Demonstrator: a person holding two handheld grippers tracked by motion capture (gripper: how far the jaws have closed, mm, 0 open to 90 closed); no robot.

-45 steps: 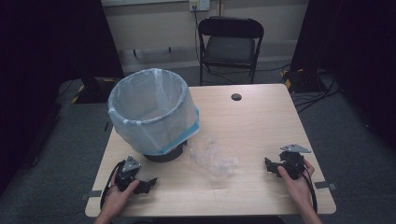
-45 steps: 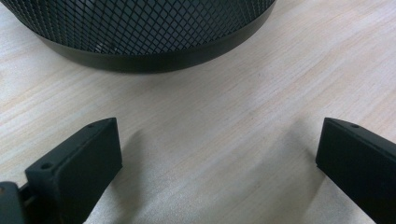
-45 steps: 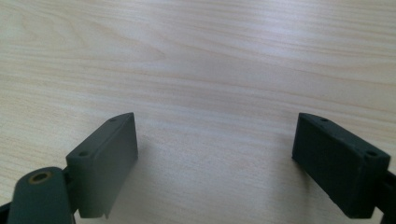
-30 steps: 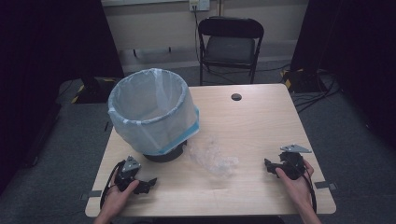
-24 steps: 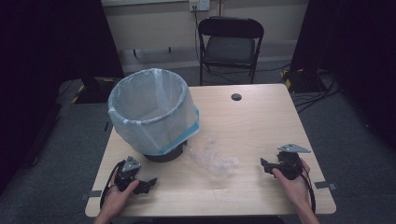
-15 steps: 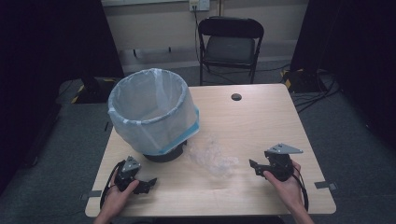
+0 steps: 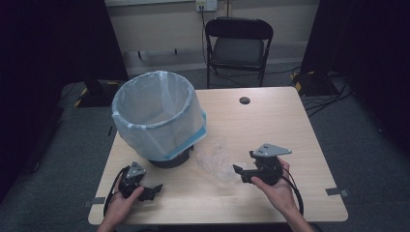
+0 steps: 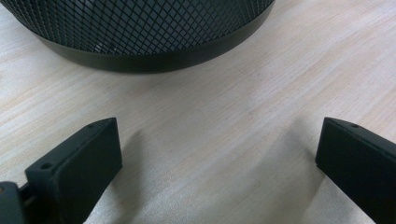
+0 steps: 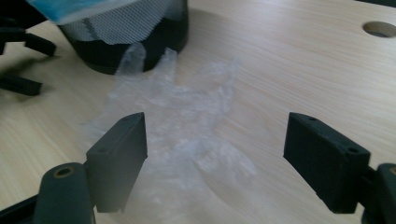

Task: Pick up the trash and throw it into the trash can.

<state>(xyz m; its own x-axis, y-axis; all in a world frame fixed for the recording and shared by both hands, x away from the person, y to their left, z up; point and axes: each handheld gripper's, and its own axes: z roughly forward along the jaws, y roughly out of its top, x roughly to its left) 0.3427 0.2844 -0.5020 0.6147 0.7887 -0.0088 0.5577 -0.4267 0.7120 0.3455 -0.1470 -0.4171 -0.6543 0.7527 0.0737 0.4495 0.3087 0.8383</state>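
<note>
One crumpled clear plastic bag (image 7: 216, 162) lies on the table (image 7: 270, 121) just beside the lined bin (image 7: 157, 118). Right gripper (image 7: 241, 173) closes in, jaws just opening again, nothing between them; left gripper (image 7: 152, 190) gapes wide too. Flimsy, slippery stuff, so pinch a raised fold.

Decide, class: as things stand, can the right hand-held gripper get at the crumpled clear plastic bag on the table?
Probably yes. The right hand-held gripper has its jaws wide apart, the clear plastic bag lies flat on the table just ahead, and nothing stands between them.
</note>
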